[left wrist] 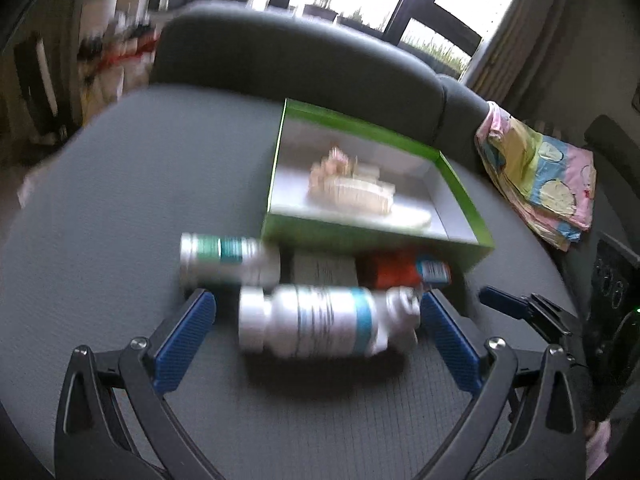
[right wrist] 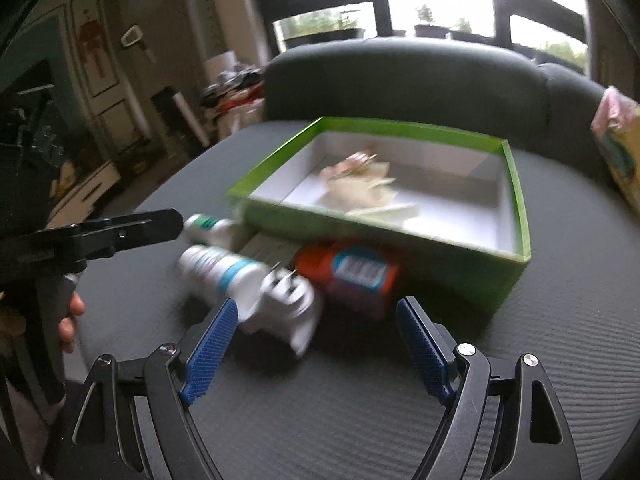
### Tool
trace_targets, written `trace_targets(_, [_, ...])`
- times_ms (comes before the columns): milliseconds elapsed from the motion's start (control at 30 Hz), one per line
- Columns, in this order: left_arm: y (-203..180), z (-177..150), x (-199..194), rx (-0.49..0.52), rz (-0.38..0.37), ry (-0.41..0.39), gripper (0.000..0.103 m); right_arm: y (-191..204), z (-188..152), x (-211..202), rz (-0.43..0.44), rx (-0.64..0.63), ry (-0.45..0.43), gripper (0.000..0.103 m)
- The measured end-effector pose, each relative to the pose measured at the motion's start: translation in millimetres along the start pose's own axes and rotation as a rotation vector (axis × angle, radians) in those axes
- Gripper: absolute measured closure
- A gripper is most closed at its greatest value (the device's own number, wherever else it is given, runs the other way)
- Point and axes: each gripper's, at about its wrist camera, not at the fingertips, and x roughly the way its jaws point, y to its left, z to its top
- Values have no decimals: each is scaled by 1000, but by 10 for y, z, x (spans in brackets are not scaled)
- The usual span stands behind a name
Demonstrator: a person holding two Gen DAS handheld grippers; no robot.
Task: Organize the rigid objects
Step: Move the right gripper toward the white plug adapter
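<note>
Both grippers near the loose items in front of the green box (left wrist: 372, 236).

The left gripper (left wrist: 316, 316) stands released, jaws either side of the lying white bottle (left wrist: 316, 320); it should close squarely on the body. The right gripper (right wrist: 316, 320), also released and empty, faces the white plug (right wrist: 286, 312) and orange bottle (right wrist: 356, 276); it should pick one.

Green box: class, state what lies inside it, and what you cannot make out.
Inside the green box lies one pale, beige, blurred object on the white floor. Its identity is unclear; the near wall hides the floor strip behind it.
</note>
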Motion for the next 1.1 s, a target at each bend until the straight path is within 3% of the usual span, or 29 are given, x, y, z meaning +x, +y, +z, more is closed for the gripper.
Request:
trace_targets(167, [12,-270,72,-43,-133,117,1,124,-159,87,61,-73,54,21])
trace_targets(300, [-45,-400,220,-91,-237,197,1,98,-238,175,55,-77,70,21])
trace_targets(467, [-134,-423,355,-122,-238,206,4,-2,-234,283,67,-23,85,21])
trace_targets(533, [-158,-420,415,-131,-241,210,11,-25,-236,340,70,-14,95,21])
trace_targets(667, [-160,-406,487,-134,-243,212,18,-39,-229,449,69,-4,117,35])
trace_targets(733, [-165,-383,513,-139,-245,200,29,-40,-218,500,64,1,118,41])
trace_targets(800, [-138,-367,561,-165,-252,199,33,-49,-197,520,70,9,110,47])
trace_targets(933, [-78,-321,625,-221,-286,201,57,-65,-161,608,71,20,124,67])
trace_targets(1100, [-7,-331,679,-290,-333,211,62,-117,-162,625,75,38,126,80])
